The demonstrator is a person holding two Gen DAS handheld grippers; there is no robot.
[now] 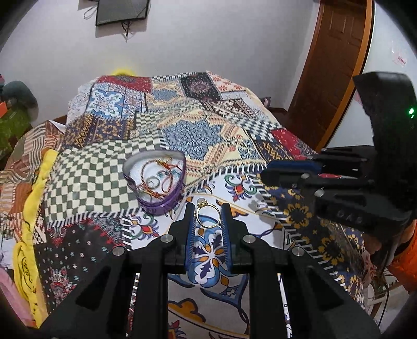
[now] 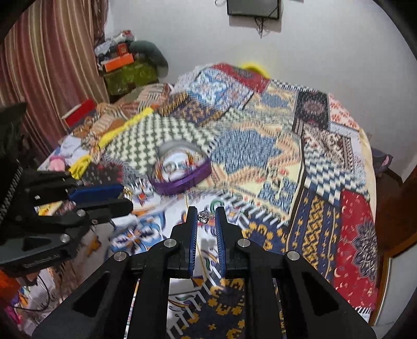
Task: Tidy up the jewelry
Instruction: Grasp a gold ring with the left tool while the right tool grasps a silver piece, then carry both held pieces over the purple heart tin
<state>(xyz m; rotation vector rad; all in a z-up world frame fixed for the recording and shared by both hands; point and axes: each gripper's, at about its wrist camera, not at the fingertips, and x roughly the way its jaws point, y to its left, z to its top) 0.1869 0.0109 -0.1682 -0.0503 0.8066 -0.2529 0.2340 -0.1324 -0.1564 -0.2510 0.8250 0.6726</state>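
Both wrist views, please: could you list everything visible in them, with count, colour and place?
Gold ring: one, gold with a pale stone, held between the left tool's fingertips.
Silver piece: one, silver, between the right tool's fingertips; too blurred to identify.
Heart-shaped tin: one, purple, open, on the bed ahead of both tools, holding bangles and red-orange thread.
Bedspread: one, multicoloured patchwork, covering the bed.
Door: one, brown wood, at right.
Curtain: one, brown striped, at left.
Wall panel: one, dark, on the white wall.
Left tool: black with blue pads.
Right tool: black with blue pads.
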